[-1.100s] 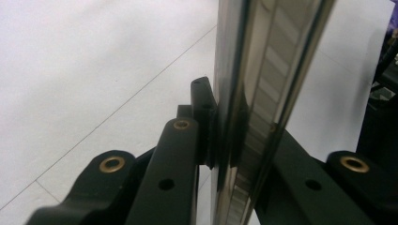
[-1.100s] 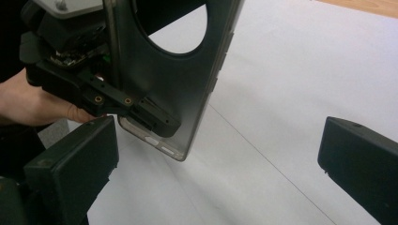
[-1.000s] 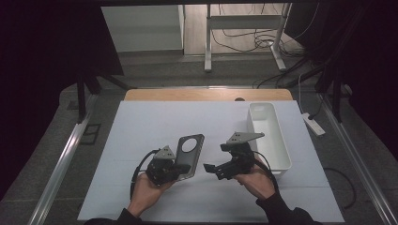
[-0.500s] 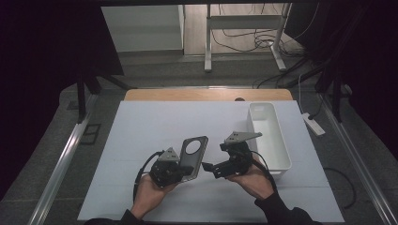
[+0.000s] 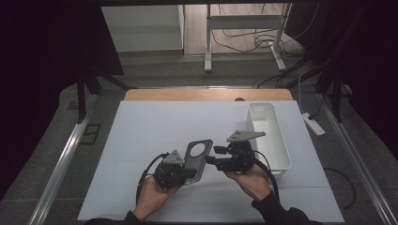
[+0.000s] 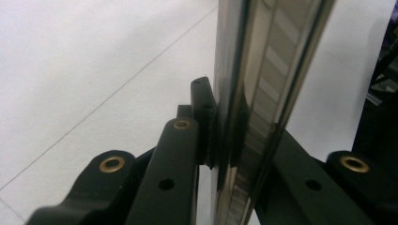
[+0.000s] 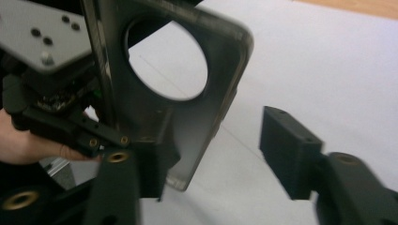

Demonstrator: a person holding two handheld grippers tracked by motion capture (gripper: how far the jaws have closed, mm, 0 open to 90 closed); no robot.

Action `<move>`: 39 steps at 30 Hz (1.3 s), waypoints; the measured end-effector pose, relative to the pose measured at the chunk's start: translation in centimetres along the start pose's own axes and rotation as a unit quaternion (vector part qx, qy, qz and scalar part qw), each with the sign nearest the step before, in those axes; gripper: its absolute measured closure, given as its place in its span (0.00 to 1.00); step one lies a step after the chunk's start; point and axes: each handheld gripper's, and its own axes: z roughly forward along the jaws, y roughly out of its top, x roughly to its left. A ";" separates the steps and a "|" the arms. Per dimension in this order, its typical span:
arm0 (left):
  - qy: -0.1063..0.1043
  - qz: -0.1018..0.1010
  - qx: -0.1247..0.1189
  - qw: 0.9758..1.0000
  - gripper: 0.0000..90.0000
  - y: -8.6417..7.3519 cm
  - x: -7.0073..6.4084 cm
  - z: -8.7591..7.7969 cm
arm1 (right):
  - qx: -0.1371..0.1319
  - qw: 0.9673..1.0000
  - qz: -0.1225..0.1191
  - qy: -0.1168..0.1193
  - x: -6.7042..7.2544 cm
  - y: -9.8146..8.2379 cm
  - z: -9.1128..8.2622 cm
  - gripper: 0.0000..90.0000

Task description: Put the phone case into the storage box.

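The dark phone case [image 5: 197,158] with a round hole near its top is held up off the white surface [image 5: 155,136], to the left of the white bin [image 5: 270,136]; its lower edge is pinched by the fingers of the left gripper [image 5: 180,169], which are pressed tight on the thin case wall, as is seen in the left gripper view [image 6: 248,108]. The right gripper [image 5: 217,155] is kept just beside the case, between the case and the bin; its fingers have just been closing, yet they are half spread, and the case is not pressed by both; one finger [image 7: 155,173] is seen at the case's lower corner and the other [image 7: 288,150] is well apart from it.

The step in hand is judged to be a hand-over of the case. It is done well if the case is kept still by the left gripper; the right fingers should be slid over the free long edge, with one finger on each face, and then closed gently; the left hold should be let go only once the case is firmly pinched; otherwise the smooth case may be dropped.
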 end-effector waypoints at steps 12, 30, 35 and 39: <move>-0.005 0.002 0.003 1.000 0.96 0.0 -0.2 0.2 | -0.024 1.000 0.004 -0.009 -0.3 0.0 -0.6 0.84; -0.038 0.002 0.013 0.999 0.96 0.1 -0.2 0.5 | -0.055 0.998 0.002 -0.017 -0.3 0.3 -1.5 0.86; -0.065 0.000 0.012 0.998 0.96 0.0 0.1 0.4 | -0.059 0.998 -0.004 -0.016 -0.2 0.3 -1.6 0.87; -0.073 -0.001 0.011 0.997 0.96 0.0 0.2 0.5 | -0.058 0.998 -0.009 -0.022 -0.1 0.3 -1.6 0.89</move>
